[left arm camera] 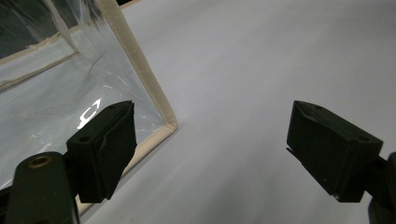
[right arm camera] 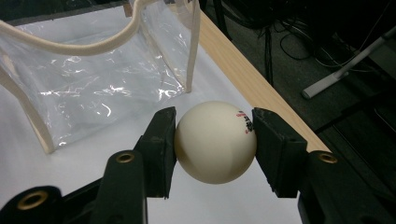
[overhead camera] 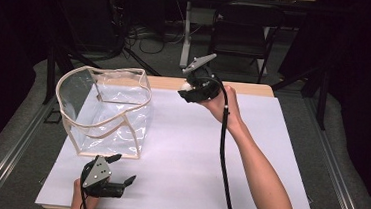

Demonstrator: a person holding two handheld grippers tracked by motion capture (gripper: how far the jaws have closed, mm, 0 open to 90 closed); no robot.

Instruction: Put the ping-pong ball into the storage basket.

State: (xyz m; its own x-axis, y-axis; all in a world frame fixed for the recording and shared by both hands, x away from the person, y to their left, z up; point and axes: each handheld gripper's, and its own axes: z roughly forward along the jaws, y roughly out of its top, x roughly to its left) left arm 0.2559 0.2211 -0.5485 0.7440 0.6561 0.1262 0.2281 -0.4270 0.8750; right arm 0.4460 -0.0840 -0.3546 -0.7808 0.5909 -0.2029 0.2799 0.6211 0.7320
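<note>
A clear plastic bag [overhead camera: 105,109] with cream trim stands open on the left of the white table; its lower corner [left arm camera: 140,116] lies just ahead of my left jaws, and it [right arm camera: 98,84] stands beyond the ball. My right gripper [overhead camera: 189,88], held above the table's far edge, is shut on a white table-tennis ball [right arm camera: 215,141] with small red and black print. My left gripper [overhead camera: 120,170] rests near the front left edge, open with nothing between its fingers [left arm camera: 105,149].
The white table cover [overhead camera: 184,154] spreads across the middle and right. A wooden table edge [right arm camera: 252,79] runs along the far side. Beyond it, a dark floor holds cables, a folding chair [overhead camera: 241,33] and a table leg.
</note>
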